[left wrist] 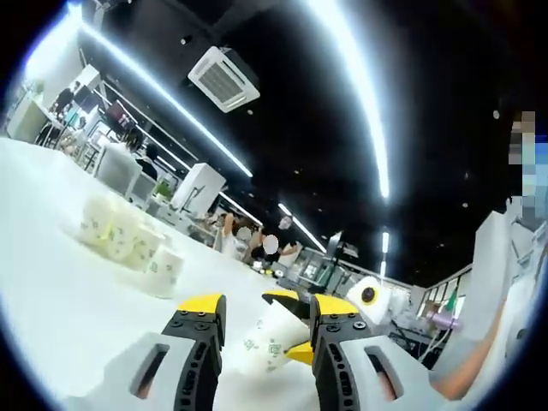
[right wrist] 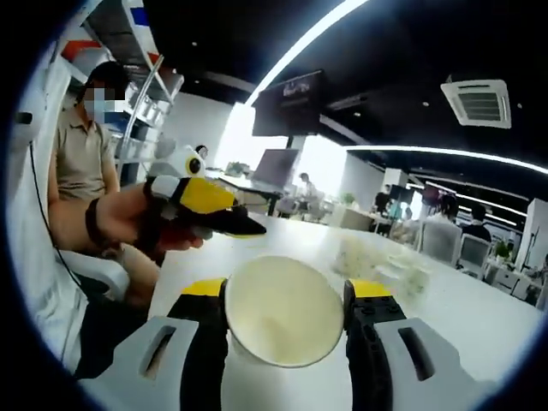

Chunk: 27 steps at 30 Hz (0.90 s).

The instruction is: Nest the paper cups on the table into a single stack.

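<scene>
Right now the right gripper point(right wrist: 285, 318) has a paper cup point(right wrist: 285, 310) clamped between its two jaws, which press against the cup's sides. In the right gripper view the cup's open mouth faces the camera, so its pale inside shows. In the left gripper view the same cup point(left wrist: 271, 338) appears with the right gripper's yellow tips at its far side, tilted above the white table point(left wrist: 60, 300), green print on its wall.

The left gripper point(left wrist: 267, 318) has its jaws parted with nothing between them; the held cup lies beyond the gap and not in its grasp. In the right gripper view the left gripper point(right wrist: 224, 220) comes in from the left, held in a person's hand point(right wrist: 128, 221), its yellow tips near each other above the table point(right wrist: 479, 317); from that angle I cannot tell how wide they stand.

Further off on the table, a cluster of other paper cups point(left wrist: 128, 238) sits together, some tipped over. In the right gripper view that cluster point(right wrist: 381, 261) is blurred, beyond the held cup.
</scene>
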Available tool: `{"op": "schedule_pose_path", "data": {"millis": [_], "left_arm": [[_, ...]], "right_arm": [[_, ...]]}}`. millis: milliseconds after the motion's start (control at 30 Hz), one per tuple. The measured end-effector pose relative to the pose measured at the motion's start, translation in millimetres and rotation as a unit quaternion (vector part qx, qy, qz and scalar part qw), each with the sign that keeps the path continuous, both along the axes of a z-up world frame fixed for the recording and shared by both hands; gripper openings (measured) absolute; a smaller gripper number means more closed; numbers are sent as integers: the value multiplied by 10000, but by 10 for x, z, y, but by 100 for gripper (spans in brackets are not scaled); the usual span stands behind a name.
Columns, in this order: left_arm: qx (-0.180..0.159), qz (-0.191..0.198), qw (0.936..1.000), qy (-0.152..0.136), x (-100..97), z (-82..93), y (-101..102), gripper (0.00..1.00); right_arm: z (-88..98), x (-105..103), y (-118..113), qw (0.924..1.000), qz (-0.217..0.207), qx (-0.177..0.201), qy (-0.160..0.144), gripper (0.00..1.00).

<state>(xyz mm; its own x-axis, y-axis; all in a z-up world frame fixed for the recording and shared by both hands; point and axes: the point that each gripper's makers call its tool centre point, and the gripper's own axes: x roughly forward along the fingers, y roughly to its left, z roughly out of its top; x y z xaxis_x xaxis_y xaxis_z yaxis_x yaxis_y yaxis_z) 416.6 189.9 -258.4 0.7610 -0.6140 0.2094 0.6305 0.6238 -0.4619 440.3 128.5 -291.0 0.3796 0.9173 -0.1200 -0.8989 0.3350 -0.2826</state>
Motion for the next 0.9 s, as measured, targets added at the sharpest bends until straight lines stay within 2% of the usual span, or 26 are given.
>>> {"op": "schedule_pose_path", "data": {"millis": [33, 133, 267, 433, 900], "left_arm": [[41, 19, 10000, -15, -12, 5, -2, 42], [450, 91, 9989, -124, -97, -1, -51, 43], [903, 122, 9952, -365, -206, -7, -125, 44], [925, 88, 9944, -499, -280, 6, -161, 46], [922, 125, 9941, -560, -297, -7, -127, 44]], "right_arm": [[-23, 14, -13, 10000, 11, -81, 52, 56], [-113, 79, -55, 9992, 1, -377, 145, 56], [-151, 164, -82, 9984, -11, -522, 204, 56], [-197, 229, -78, 9976, -10, -533, 446, 57], [-290, 267, -58, 9966, -89, -652, 504, 58]]}}
